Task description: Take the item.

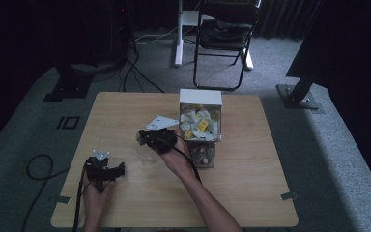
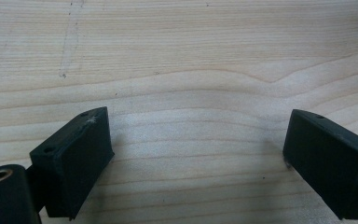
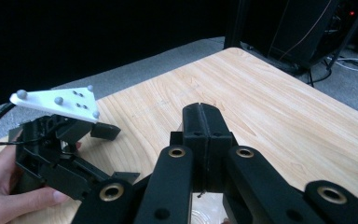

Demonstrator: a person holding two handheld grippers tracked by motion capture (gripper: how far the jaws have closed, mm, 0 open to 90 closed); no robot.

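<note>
Your left hand-held gripper (image 2: 196, 158) rests at 8 o'clock on the worktop (image 1: 125, 111), jaws wide apart, empty. Your right hand-held gripper (image 3: 204, 135) has its jaws pressed together at center. The white box (image 1: 200, 113) of small packets at 1 o'clock looks light; grip one packet gently.

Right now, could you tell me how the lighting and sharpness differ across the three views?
High view: dim, the room black beyond the table. Left gripper view: brightly lit wood grain, sharp, soft shadows beside the fingers. Right gripper view: black background, its own fingers slightly soft up close.
</note>
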